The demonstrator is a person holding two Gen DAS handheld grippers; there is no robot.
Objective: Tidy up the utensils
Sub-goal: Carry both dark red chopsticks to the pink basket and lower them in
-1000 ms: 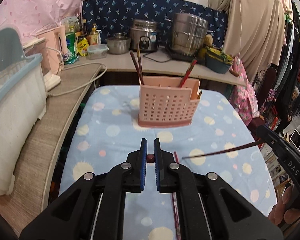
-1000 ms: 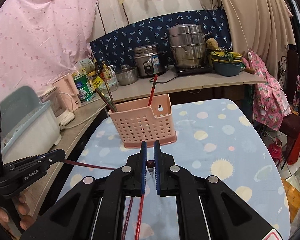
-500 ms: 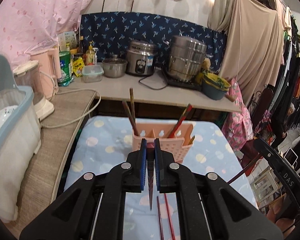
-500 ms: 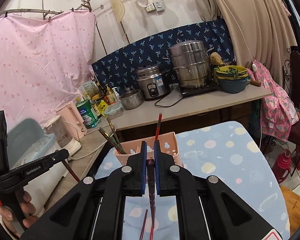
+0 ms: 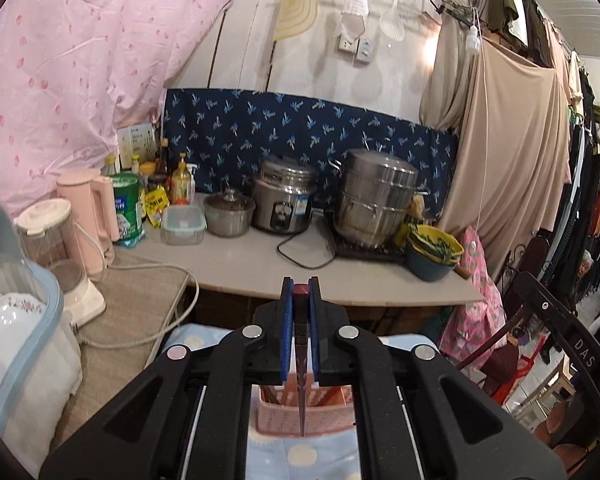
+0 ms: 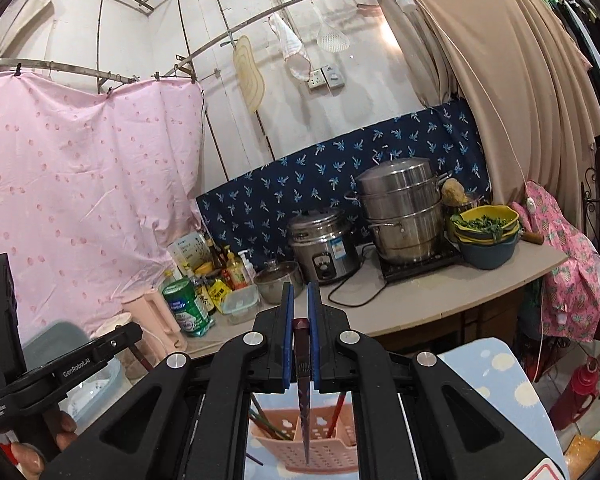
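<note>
Left wrist view: both tongs are carrying a chopstick, tip down, above the pink holder.

The left gripper [image 5: 300, 300] is clamping one dark chopstick [image 5: 301, 380] by its thick end; the right gripper [image 6: 299, 312] is pinching another chopstick [image 6: 305, 392] likewise. Each is hanging vertically, probably for dropping into the utensil basket [image 6: 324, 440] directly beneath.

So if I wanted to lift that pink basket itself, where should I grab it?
Probably the top rim of the basket, from straight above, one finger inside and one outside. Its walls are thin and upright, and the empty end compartment leaves room clear of the chopsticks standing at the other end.
</note>
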